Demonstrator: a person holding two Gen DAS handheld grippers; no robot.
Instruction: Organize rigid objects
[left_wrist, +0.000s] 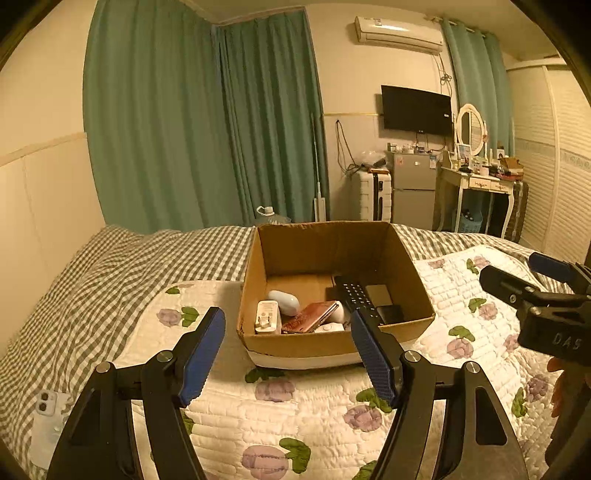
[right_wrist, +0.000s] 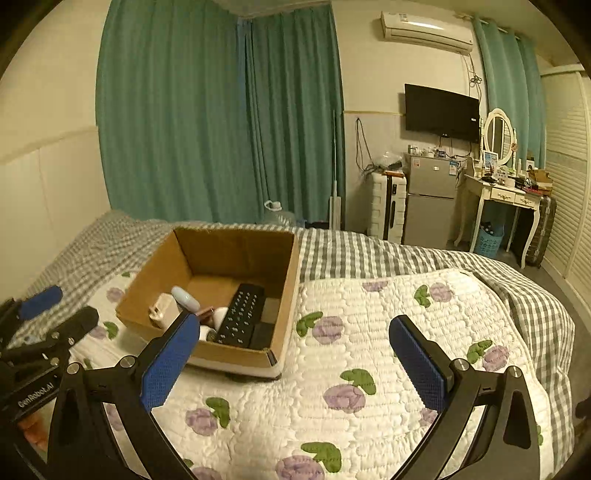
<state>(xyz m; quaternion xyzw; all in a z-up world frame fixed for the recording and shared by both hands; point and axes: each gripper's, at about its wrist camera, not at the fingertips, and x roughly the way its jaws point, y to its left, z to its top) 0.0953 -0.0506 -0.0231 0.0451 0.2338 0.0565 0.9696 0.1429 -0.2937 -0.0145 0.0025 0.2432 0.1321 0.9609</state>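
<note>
Left wrist view: left gripper (left_wrist: 288, 354) spread wide, empty; could bump the box (left_wrist: 334, 341) in mid-frame, tipping the phone (left_wrist: 309, 316) out

green curtains (left_wrist: 207, 122), wall television (left_wrist: 416, 109), small fridge (left_wrist: 413, 184)

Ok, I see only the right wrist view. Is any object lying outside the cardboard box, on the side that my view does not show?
Observer: Yes. A pale phone lies on the checked sheet, far left of the cardboard box.
Operator: Is the left gripper holding something?
Observer: No. The left gripper has its jaws open, with nothing between them.
Operator: What is the pinkish thing beside the remote?
Observer: A flat rose-coloured device, likely a phone, between the white charger and the black remote.
</note>
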